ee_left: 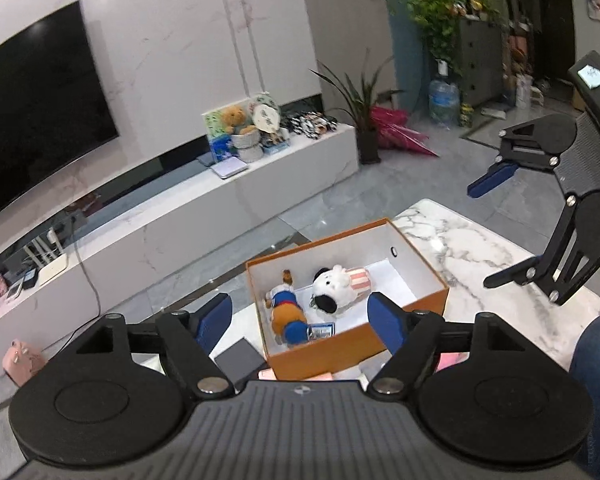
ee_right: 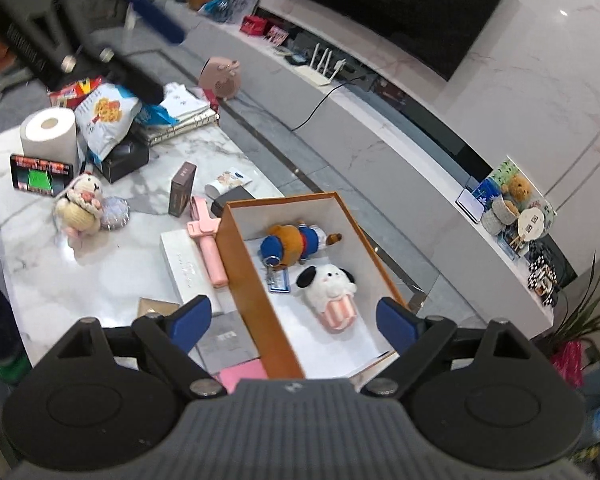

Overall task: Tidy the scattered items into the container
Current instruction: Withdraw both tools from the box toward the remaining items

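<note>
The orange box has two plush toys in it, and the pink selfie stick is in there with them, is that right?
Not quite. The orange box does hold two plush toys, the brown one and the white dog, but the pink selfie stick lies outside it, on the table against the box's wall. The right wrist view shows this.

My feeds: even, cool indoor light from ceiling spots, mirrored as bright dots on glossy marble wall (ee_left: 204,40). Sheen on marble desk (ee_left: 460,240) and floor tiles. Shadows soft. Strong fisheye bend, dark vignette at corners. Left gripper (ee_right: 112,28) motion-blurred in right wrist view, upper left. TV (ee_right: 400,4) reads flat black. Centre of both views sharp.
</note>
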Motion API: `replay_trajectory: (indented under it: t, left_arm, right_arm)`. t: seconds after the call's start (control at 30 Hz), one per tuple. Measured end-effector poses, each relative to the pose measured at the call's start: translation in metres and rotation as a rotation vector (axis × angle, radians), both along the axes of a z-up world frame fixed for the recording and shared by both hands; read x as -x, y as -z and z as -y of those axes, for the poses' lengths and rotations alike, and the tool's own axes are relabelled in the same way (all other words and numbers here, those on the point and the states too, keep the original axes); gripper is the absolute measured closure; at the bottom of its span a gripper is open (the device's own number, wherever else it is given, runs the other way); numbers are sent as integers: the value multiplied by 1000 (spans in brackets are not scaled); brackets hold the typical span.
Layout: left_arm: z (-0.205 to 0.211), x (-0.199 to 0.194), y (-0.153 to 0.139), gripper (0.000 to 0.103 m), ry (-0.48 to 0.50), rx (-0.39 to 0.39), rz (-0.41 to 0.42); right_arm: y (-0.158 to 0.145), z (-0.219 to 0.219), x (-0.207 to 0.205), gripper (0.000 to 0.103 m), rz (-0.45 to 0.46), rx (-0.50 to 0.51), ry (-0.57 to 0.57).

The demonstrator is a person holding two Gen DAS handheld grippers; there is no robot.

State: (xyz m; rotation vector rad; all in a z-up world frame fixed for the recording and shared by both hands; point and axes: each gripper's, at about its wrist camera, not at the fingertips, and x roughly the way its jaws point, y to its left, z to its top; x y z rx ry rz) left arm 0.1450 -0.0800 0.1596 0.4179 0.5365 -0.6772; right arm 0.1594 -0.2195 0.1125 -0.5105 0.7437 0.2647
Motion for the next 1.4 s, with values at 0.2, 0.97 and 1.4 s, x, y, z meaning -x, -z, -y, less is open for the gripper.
replay_trajectory:
  t: [0.2,0.97,1.4]
  left_arm:
    - [-34,40,62,15,-139,54,73]
    - [-106,49,222,15,-558,51,-54]
    - [-102,32,253,6,-581,-61,-51]
  right_arm:
    - [31,-7,26,12,48,-112,62]
    - [175,-62,20,11,-34,-267,232]
    - [208,-80,4,11,-69,-301,241]
